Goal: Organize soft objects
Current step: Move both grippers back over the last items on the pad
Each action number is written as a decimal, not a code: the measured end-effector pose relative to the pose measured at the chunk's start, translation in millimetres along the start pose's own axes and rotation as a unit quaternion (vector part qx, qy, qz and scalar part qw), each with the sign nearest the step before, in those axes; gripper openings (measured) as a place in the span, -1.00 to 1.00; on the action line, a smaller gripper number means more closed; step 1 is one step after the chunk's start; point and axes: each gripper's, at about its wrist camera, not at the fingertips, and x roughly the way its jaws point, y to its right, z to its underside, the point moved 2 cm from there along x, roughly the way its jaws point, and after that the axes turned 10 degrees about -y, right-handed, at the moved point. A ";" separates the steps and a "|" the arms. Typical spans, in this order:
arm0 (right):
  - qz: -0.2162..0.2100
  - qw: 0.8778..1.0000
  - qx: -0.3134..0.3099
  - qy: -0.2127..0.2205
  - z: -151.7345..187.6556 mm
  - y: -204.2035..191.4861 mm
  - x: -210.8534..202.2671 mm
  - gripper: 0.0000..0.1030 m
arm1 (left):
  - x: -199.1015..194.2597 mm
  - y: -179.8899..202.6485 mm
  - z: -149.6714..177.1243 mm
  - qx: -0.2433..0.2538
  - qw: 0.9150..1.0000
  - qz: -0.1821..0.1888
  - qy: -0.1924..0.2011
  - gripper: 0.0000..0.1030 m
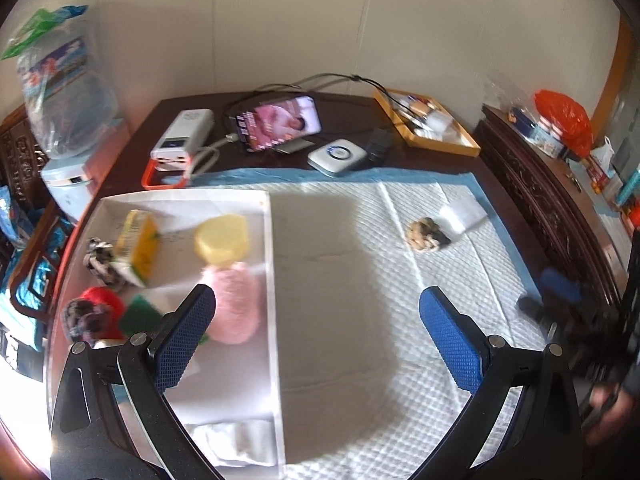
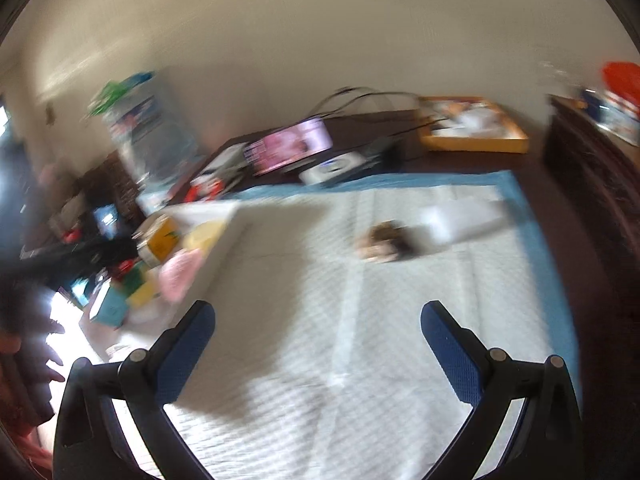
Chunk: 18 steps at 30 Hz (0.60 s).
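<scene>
quilted white pad (image 1: 460, 288), fluffy pink ball (image 1: 236, 304), glossy dark wooden table (image 1: 360, 112).

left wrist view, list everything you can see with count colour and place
white tray: 1, white, left on the pad
pink fluffy ball: 1, pink, in tray by its right wall
yellow sponge: 1, yellow, in tray behind the pink ball
yellow carton: 1, yellow, in tray
scrunchie: 1, brown and black, on pad, right
white sponge: 1, white, touching the scrunchie's right side
quilted pad: 1, white with blue edge, on table
phone: 1, screen lit, behind pad
power bank: 1, white, left of phone
orange tray: 1, back right
left gripper: open, empty
right gripper: open, empty
</scene>
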 end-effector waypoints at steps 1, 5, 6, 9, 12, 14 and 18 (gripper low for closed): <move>0.014 1.000 0.009 0.010 -4.2 15.2 -5.3 1.00 | 1.0 6.2 -4.9 0.007 1.000 0.001 -0.001 1.00; 0.079 0.992 0.028 0.090 -41.5 78.9 -47.5 1.00 | -23.8 22.2 -45.0 0.019 0.999 -0.008 0.041 1.00; 0.093 0.988 0.028 0.119 -54.1 91.9 -64.5 1.00 | -34.2 23.2 -55.0 0.018 0.998 -0.010 0.059 1.00; 0.117 0.967 0.038 0.221 -89.4 127.2 -129.1 1.00 | -74.0 24.2 -83.7 0.000 0.992 -0.016 0.124 1.00; 0.086 0.952 0.065 0.287 -100.8 146.7 -168.6 1.00 | -86.6 28.2 -93.2 -0.024 0.989 0.007 0.143 1.00; 0.055 0.948 0.086 0.302 -98.5 153.5 -176.6 1.00 | -72.2 40.8 -88.0 -0.022 0.991 0.024 0.127 1.00; 0.035 0.966 0.084 0.243 -79.1 144.9 -137.8 1.00 | 17.3 81.5 -50.8 0.027 0.999 0.036 0.021 1.00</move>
